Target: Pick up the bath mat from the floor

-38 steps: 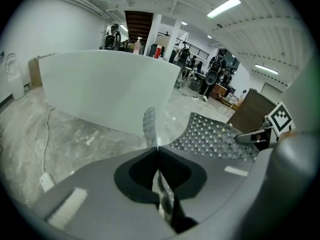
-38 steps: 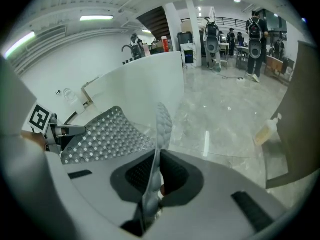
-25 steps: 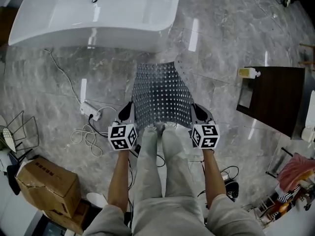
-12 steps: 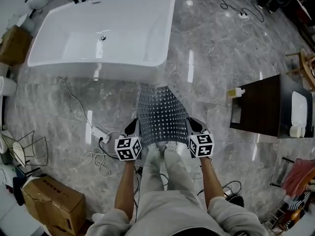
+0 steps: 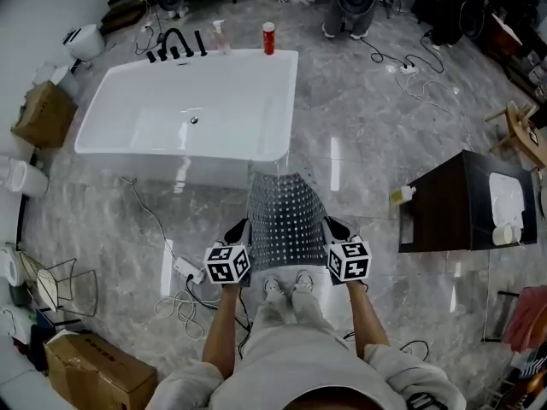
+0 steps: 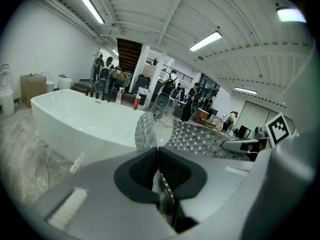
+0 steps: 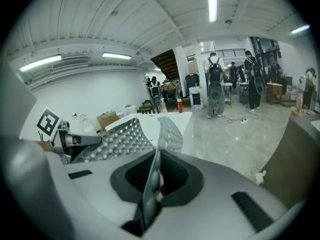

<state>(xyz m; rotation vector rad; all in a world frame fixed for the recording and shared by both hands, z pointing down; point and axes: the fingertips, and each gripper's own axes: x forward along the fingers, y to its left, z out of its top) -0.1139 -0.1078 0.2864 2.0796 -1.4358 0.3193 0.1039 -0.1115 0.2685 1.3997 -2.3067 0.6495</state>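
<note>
The bath mat (image 5: 286, 220) is a grey sheet studded with pale dots, hanging lifted off the floor between my two grippers. My left gripper (image 5: 238, 236) is shut on its near left corner, and my right gripper (image 5: 333, 231) is shut on its near right corner. In the left gripper view the bath mat's (image 6: 200, 136) edge runs out from between the dark pads (image 6: 142, 170) of the left gripper (image 6: 158, 168). The right gripper view shows the bath mat (image 7: 120, 134) pinched edge-on in the right gripper (image 7: 154, 176). The mat's far end droops toward the bathtub (image 5: 192, 114).
A white bathtub stands ahead with a red bottle (image 5: 268, 38) on its rim. A dark cabinet (image 5: 453, 203) is at the right. A power strip and cable (image 5: 184, 272) lie on the marble floor at left, beside a cardboard box (image 5: 98, 374). My feet (image 5: 286, 287) stand below the mat.
The head view has risen and pulled back, taking in the whole bathtub. Both grippers have lifted with the mat still held, and it now hangs higher above the floor.
</note>
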